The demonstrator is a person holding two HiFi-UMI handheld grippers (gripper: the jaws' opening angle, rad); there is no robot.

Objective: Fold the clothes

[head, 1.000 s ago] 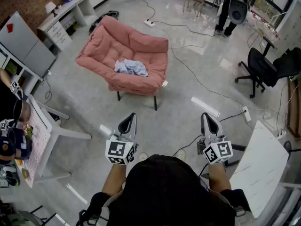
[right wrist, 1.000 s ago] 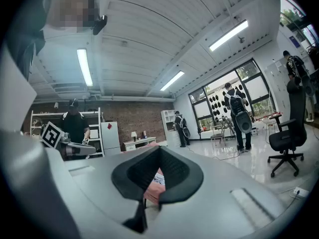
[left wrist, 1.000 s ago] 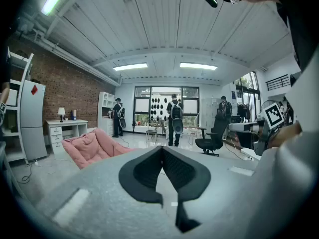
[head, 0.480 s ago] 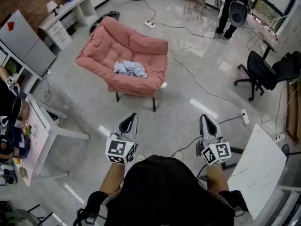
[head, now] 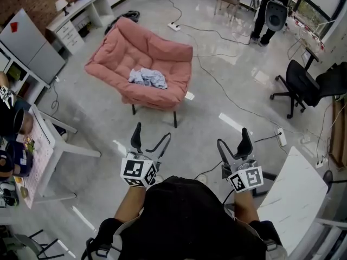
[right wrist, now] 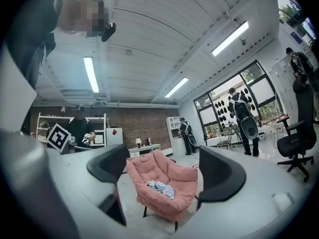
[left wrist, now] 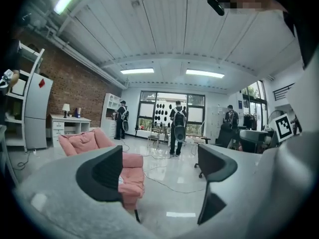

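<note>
**While the clothes waited on the chair, both grippers stood open**

Since neither gripper had reached the chair, the step in hand was the approach, and no fold had begun. The clothes (head: 147, 78) lay in a crumpled heap on the seat of the pink chair (head: 162, 53), well apart from both grippers across the floor. The left gripper (head: 152, 135) and right gripper (head: 234, 140) were held out side by side in front of the person, roughly level and pointing toward the chair. Their jaws had just been opening and stood wide apart with nothing between them. The right gripper view showed the chair and heap far off through the gap.

Next, by my reading, the person needed to walk up to the chair and lower both grippers to the heap. The jaws would then have to pinch two edges or corners of one garment so it could be lifted and spread. Picking a single layer out of the bunch looked the tricky part.
</note>
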